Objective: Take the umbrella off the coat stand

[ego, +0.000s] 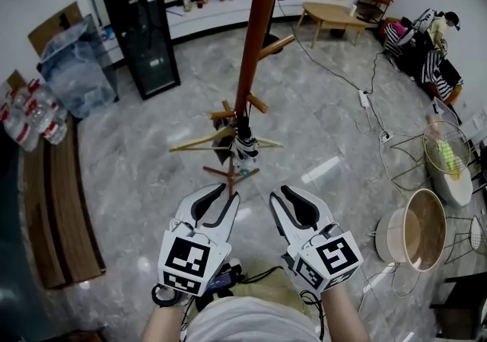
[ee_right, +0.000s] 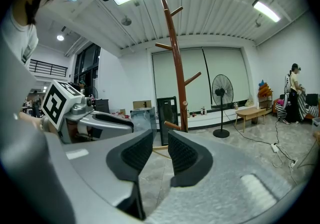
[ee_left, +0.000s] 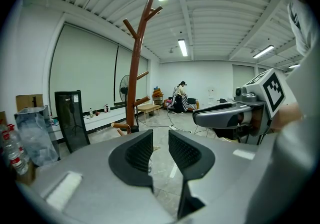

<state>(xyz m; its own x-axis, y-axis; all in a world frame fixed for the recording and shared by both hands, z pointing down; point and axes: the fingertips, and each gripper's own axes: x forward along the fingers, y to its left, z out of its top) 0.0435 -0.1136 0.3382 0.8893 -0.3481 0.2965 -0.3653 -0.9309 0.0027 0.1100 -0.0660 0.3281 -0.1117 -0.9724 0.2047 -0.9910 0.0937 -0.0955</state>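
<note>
Head view — umbrella on coat stand | left gripper, right gripper — released, empty

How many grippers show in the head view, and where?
2. The left gripper is low, left of centre; the right gripper is beside it on the right. Both point at the coat stand, jaws apart and empty. None hidden.
</note>
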